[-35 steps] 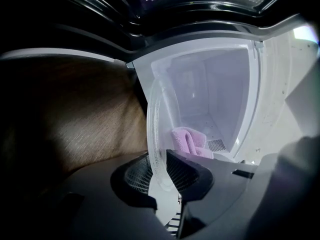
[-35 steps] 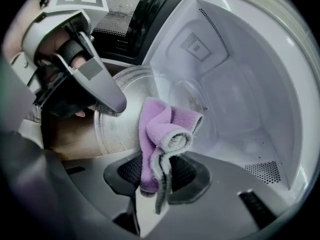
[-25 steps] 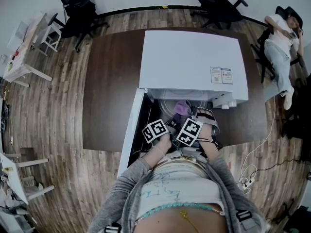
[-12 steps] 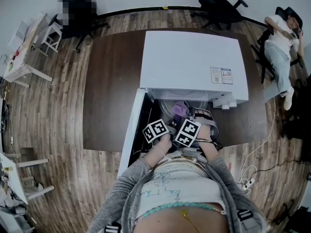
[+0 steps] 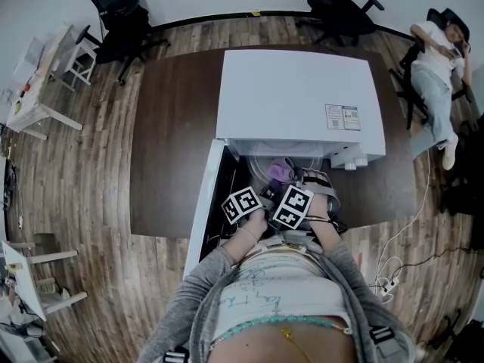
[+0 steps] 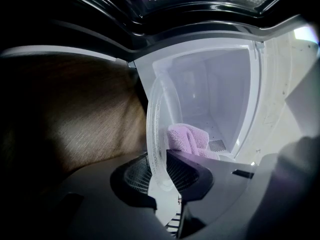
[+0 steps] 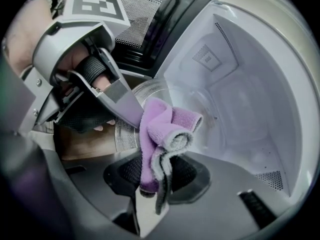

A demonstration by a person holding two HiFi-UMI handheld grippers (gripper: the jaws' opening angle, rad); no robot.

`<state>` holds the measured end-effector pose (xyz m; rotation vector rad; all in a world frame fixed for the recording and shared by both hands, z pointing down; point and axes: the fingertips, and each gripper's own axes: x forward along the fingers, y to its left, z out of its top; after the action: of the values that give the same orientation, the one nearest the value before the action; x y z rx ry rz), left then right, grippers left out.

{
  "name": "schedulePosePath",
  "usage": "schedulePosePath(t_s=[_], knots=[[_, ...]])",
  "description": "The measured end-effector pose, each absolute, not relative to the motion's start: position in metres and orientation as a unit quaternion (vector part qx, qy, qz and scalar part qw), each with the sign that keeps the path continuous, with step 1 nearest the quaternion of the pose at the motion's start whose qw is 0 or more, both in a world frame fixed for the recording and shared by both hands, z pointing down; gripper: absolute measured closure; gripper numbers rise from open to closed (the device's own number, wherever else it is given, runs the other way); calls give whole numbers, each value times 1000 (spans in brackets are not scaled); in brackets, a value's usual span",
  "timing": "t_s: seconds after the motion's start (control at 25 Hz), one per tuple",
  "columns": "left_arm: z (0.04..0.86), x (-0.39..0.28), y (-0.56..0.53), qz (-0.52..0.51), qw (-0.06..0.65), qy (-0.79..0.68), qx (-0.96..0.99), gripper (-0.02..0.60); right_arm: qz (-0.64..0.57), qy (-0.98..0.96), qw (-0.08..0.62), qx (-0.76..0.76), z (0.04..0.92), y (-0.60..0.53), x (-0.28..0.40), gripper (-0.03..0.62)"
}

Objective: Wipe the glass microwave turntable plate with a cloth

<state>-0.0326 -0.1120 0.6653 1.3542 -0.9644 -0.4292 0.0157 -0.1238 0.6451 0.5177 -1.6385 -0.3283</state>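
Observation:
The clear glass turntable plate [image 6: 156, 134] stands on edge at the microwave's open mouth, its rim clamped between the jaws of my left gripper [image 6: 161, 171]. Behind it lies the folded purple cloth [image 6: 187, 138]. In the right gripper view my right gripper [image 7: 152, 176] is shut on that cloth [image 7: 162, 134], which presses against the plate's face [image 7: 150, 96]; the left gripper [image 7: 107, 96] shows at the upper left there. From the head view both grippers [image 5: 243, 203] [image 5: 293, 205] sit at the cavity opening with the cloth [image 5: 280, 170] just beyond them.
The white microwave [image 5: 299, 97] stands on a dark brown table [image 5: 170, 134], its door [image 5: 204, 203] swung open to the left. Its white cavity [image 7: 240, 99] lies behind the plate. Office chairs [image 5: 121, 13] and a seated person [image 5: 439, 74] are further off.
The cloth has shifted a little to the left across the plate; both grippers otherwise stay where they were.

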Motion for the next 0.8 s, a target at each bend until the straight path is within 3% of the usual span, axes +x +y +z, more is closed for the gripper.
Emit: schedulePosePath(t_s=[0.8], knots=[[657,-32,-124,-219,617,-453,606,505,-141,-773,571,236,615,-134,25,471]])
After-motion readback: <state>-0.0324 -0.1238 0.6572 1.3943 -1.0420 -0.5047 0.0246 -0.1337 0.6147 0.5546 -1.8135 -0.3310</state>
